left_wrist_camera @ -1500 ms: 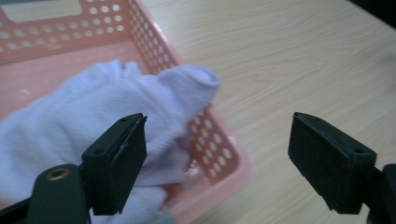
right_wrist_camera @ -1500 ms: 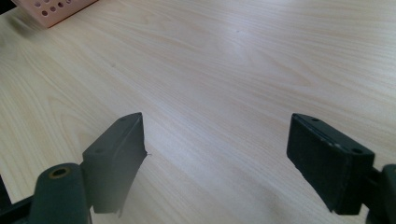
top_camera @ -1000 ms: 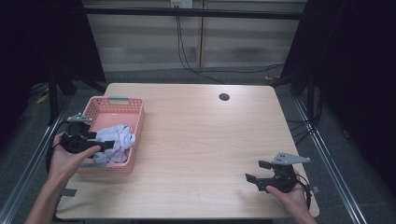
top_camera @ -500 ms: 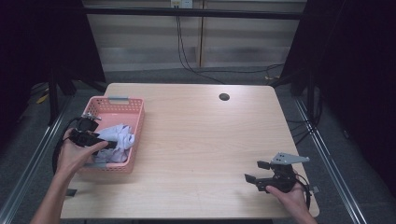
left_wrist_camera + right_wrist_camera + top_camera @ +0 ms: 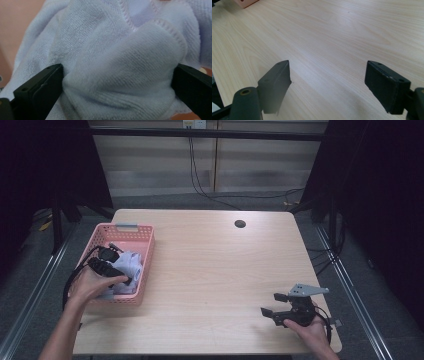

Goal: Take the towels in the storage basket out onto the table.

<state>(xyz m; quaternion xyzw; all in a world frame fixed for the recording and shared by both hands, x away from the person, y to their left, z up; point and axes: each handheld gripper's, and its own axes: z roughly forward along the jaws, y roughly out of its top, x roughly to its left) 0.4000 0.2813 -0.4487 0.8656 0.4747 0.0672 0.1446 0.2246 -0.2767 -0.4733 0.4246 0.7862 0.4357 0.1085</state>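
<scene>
Towels (image 5: pixel 126 270), pale lilac and crumpled, lie heaped inside a pink plastic basket (image 5: pixel 146 251) near the left edge of a light wooden table (image 5: pixel 215 270). From the high view, the left gripper (image 5: pixel 111 265) is pushed down into that heap, likely to pick out one piece of cloth. The right gripper (image 5: pixel 281 306) waits low over bare wood near the front right corner, well apart from the basket, probably kept clear until needed. A small dark round hole (image 5: pixel 240 224) marks the far side of the tabletop.

Left gripper view: both black jaws stand wide apart, a thick stitched fold of towel (image 5: pixel 120 75) bulging between them, not yet pinched.

Right gripper view: jaws spread wide over bare wood grain (image 5: pixel 332 37), nothing between them. A pink basket corner (image 5: pixel 247 2) peeks in far off.
</scene>
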